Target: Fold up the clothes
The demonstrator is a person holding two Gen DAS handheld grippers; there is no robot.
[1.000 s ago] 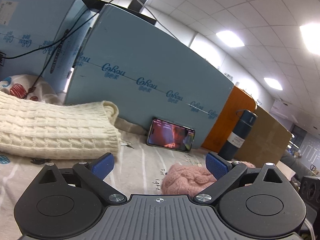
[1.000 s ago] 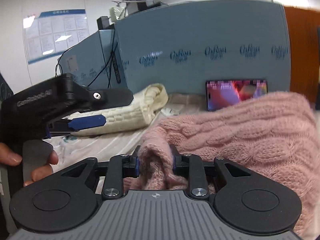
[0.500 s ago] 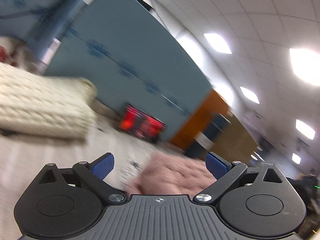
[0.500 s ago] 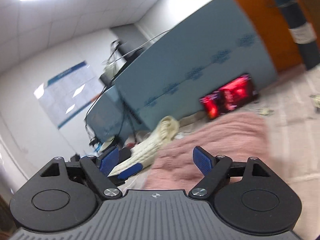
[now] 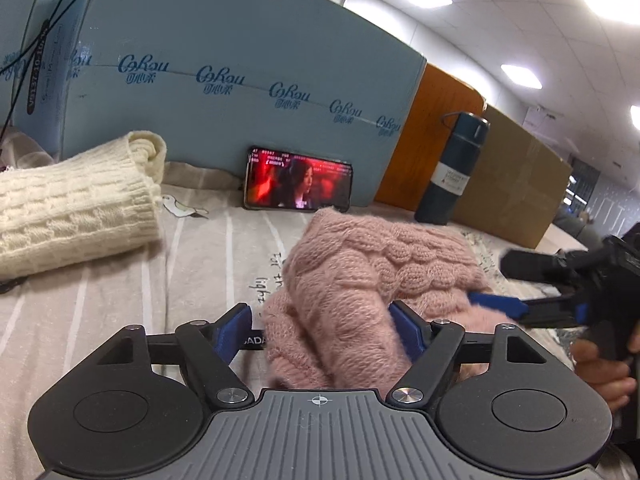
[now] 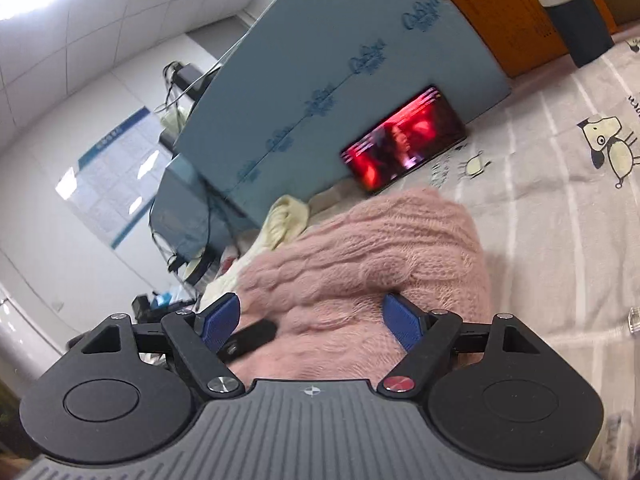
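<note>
A pink knitted sweater [image 5: 384, 264] lies bunched on the striped bed sheet [image 5: 100, 300]. My left gripper [image 5: 324, 326] is open, its blue pads on either side of a fold of the pink sweater. My right gripper [image 6: 312, 320] is open too, with the pink sweater [image 6: 376, 248] between its pads. The right gripper also shows in the left wrist view [image 5: 500, 306], at the sweater's right side. A folded cream knitted sweater [image 5: 76, 208] lies at the left; a corner of it shows in the right wrist view [image 6: 286, 220].
A phone [image 5: 298, 180] playing a video leans on a large blue box [image 5: 240, 80] at the back. A dark flask [image 5: 452, 172] stands beside an orange panel [image 5: 432, 132] and a cardboard box [image 5: 516, 184]. Cables [image 5: 28, 40] hang at the far left.
My right gripper let go of the pink sweater and opened. Both grippers swung and now sit low, each straddling a part of the sweater. The left gripper moved toward the sweater.
</note>
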